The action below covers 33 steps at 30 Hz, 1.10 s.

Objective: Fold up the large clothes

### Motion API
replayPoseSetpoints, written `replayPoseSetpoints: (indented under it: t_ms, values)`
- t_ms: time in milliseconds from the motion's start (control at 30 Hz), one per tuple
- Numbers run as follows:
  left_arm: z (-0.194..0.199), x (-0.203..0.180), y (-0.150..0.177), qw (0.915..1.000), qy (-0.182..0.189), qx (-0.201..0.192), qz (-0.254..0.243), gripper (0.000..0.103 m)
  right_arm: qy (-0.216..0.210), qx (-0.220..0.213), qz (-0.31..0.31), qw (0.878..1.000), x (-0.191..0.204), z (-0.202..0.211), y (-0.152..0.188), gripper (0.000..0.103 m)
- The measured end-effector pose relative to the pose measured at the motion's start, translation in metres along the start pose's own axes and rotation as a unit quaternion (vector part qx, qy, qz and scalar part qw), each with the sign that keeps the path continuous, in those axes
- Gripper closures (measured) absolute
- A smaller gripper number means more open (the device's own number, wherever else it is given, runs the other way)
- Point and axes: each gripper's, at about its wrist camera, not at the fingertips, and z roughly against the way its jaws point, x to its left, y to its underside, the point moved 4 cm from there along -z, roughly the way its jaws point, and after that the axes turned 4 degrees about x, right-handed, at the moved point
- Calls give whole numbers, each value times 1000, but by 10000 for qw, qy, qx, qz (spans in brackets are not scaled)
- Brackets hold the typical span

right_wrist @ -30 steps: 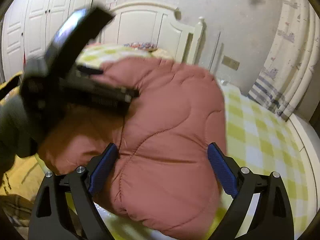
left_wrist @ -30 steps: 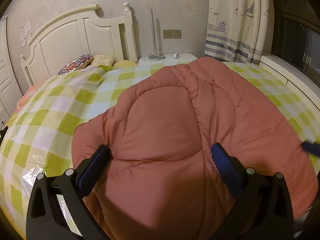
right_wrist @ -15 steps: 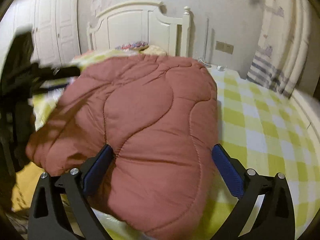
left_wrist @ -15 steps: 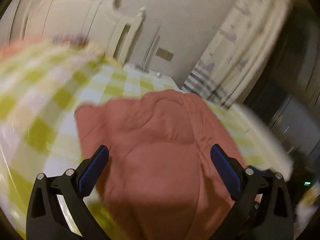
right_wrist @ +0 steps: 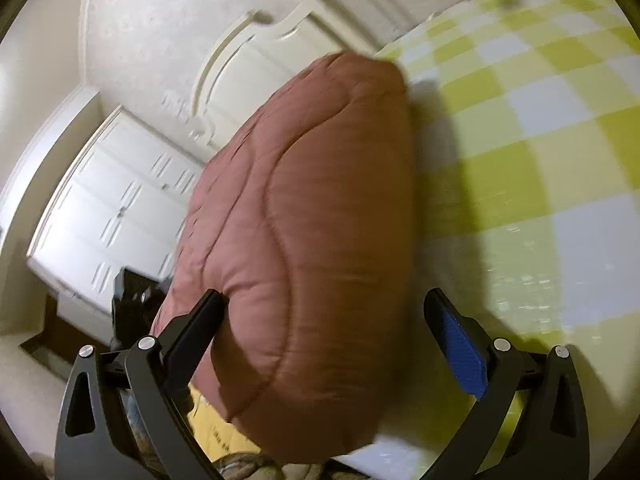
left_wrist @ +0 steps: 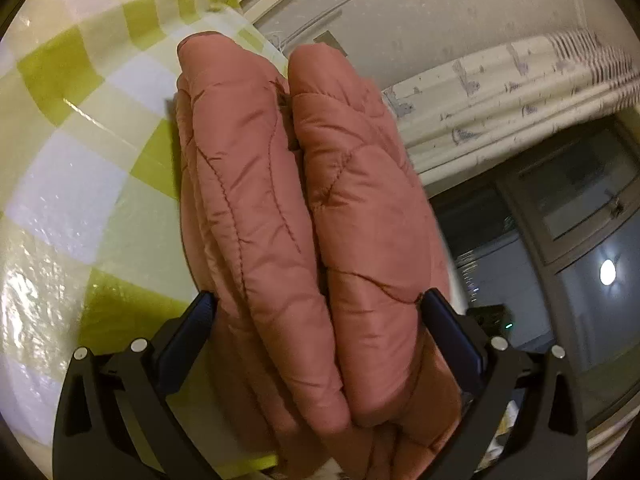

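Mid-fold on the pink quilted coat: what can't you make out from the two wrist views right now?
- Left wrist: whether the left gripper pinches the quilted coat; the padding bulges over both pads.
- Left wrist: the coat's near edge, cut off by the bottom of the frame.
- Right wrist: the coat's far side, hidden by its own bulk.
- Right wrist: the black object by the wardrobe, blurred and half hidden behind the coat.

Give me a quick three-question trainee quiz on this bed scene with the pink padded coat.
1. True or false: the coat is folded into two puffy layers side by side.
2. What pattern covers the bed?
3. In the right wrist view, the white wardrobe is: A) left of the coat, B) right of it, C) hidden?

Key: 1 true; 2 yellow-green and white checks; 3 A.
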Motion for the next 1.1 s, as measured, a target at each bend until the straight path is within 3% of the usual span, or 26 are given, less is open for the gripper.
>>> replayPoseSetpoints:
  t_ms: [100, 267, 300, 367, 400, 433, 467, 533, 633, 733, 800, 900, 1000, 1067, 1100]
  values:
    - [-6, 0, -4, 9999, 81, 61, 122, 2, 99, 239, 286, 9993, 10, -16, 1, 4]
    - [-21, -11, 2, 9989, -397, 97, -243, 2, 401, 221, 577, 9973, 22, -29, 8, 4]
    - [-24, -14, 3, 9979, -516, 143, -363, 2, 440, 153, 642, 9968, 24, -29, 10, 6]
    - [-31, -25, 4, 9936, -813, 248, -743, 2, 634, -42, 900, 9939, 32, -25, 17, 18]
    - [-33, -32, 4, 9917, -897, 235, -892, 7, 743, -155, 1055, 9915, 38, -23, 22, 21]
    - [-33, -38, 4, 9904, -911, 155, -1031, 26, 832, -248, 1152, 9895, 42, -21, 20, 27]
    - [-30, -49, 4, 9877, -943, 12, -1244, 39, 974, -410, 1325, 9855, 47, -17, 21, 29]
    - [-27, -74, 2, 9810, -949, -254, -1671, 50, 1226, -753, 1734, 9743, 62, -9, 21, 32]
    - [-24, -105, -10, 9743, -883, -555, -1996, 52, 1475, -1329, 2290, 9530, 88, 9, 16, 35]
    - [-38, -135, -39, 9722, -753, -570, -2143, 52, 1815, -1824, 2540, 9324, 107, 30, -3, 35]
    - [-51, -149, -60, 9705, -641, -590, -2249, 52, 1929, -1988, 2481, 9283, 108, 38, -23, 35]
    - [-79, -170, -90, 9612, -645, -695, -2589, 51, 2031, -2221, 2283, 9259, 98, 48, -56, 35]
    - [-120, -176, -113, 9534, -969, -650, -2781, 48, 2053, -2121, 1849, 9374, 68, 47, -78, 35]
    - [-155, -148, -122, 9579, -1385, -284, -2499, 44, 2157, -1683, 1352, 9523, 34, 16, -94, 33]
    - [-172, -130, -121, 9584, -1628, -43, -2343, 44, 2372, -1239, 1074, 9575, 10, -4, -93, 32]
